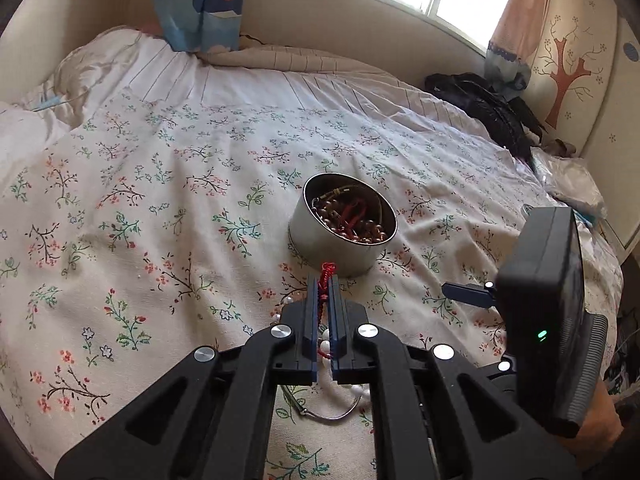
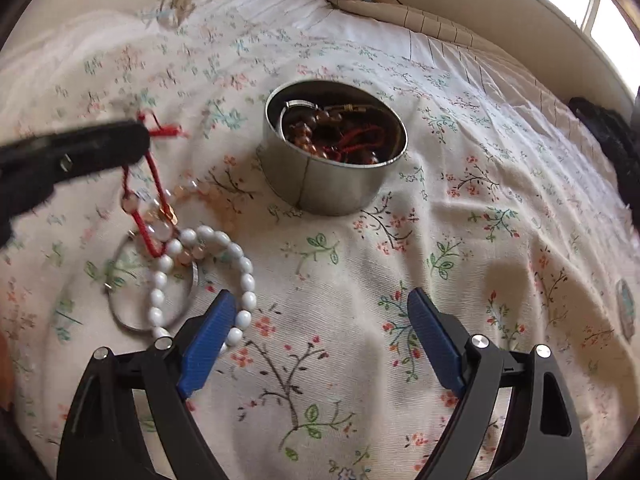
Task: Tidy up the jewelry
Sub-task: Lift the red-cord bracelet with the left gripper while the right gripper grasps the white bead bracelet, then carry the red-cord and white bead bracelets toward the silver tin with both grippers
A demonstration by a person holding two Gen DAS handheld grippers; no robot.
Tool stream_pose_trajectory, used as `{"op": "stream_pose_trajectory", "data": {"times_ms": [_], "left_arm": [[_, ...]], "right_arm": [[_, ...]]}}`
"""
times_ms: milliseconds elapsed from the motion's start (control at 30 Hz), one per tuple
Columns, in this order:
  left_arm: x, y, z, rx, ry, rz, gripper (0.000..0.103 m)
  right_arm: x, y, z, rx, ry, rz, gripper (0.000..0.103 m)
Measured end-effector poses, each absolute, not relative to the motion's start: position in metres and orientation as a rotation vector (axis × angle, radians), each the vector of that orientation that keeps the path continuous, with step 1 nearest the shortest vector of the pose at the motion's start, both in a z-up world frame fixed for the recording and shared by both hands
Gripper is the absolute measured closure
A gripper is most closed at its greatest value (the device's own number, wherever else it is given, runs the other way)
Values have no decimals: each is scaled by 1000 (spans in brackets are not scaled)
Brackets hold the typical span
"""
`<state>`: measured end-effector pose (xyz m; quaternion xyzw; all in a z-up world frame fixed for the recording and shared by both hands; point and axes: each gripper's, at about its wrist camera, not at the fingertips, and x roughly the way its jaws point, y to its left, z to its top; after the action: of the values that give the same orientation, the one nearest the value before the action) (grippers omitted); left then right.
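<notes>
**Red cord pinched, tin straight ahead of it**

The left gripper [image 1: 325, 280] has its fingers pressed together on a red cord bracelet [image 2: 154, 184], whose knotted end pokes out past the tips. From the right wrist view the cord hangs below those fingers in a long loop, running down to a few pale pink beads and still tangled at its low end with the pile on the bed [image 2: 360, 280]: a white bead bracelet [image 2: 240, 258] and a thin metal bangle [image 2: 120, 312].

The open metal tin [image 1: 340, 240], already holding brown beads and red cord, sits just beyond the left fingertips, a short reach forward and slightly up the bedspread. That is the relation that matters: the held cord's long axis hangs downward, so I would judge it needs lifting clear of the white beads before it travels over the tin's rim.

The right gripper [image 2: 320, 332] has its fingers spread wide and holds nothing (its left finger lies just beside the white beads). It is the nearer one to that pile.
</notes>
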<state>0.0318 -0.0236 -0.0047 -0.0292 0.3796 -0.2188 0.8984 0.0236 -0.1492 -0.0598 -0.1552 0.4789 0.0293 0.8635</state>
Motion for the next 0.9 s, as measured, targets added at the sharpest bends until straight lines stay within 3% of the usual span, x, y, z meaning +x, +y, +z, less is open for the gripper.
{"op": "stream_pose_trajectory", "data": {"times_ms": [133, 300, 500, 567, 633, 700, 900], "left_arm": [[32, -22, -5, -70, 784, -450, 99], [31, -26, -3, -64, 778, -463, 99], [29, -29, -2, -56, 771, -471, 99], [29, -29, -2, -58, 769, -475, 99], [29, -30, -2, -56, 768, -475, 99], [28, -30, -2, -59, 767, -478, 99], [21, -35, 0, -55, 760, -496, 99]], "right_arm": [[20, -187, -47, -272, 987, -77, 19], [15, -223, -35, 135, 977, 165, 19], [21, -201, -48, 63, 1039, 186, 21], [26, -200, -59, 70, 1084, 186, 45], [23, -198, -60, 60, 1083, 201, 84], [19, -194, -59, 41, 1081, 213, 92], [0, -209, -46, 172, 1041, 274, 95]]}}
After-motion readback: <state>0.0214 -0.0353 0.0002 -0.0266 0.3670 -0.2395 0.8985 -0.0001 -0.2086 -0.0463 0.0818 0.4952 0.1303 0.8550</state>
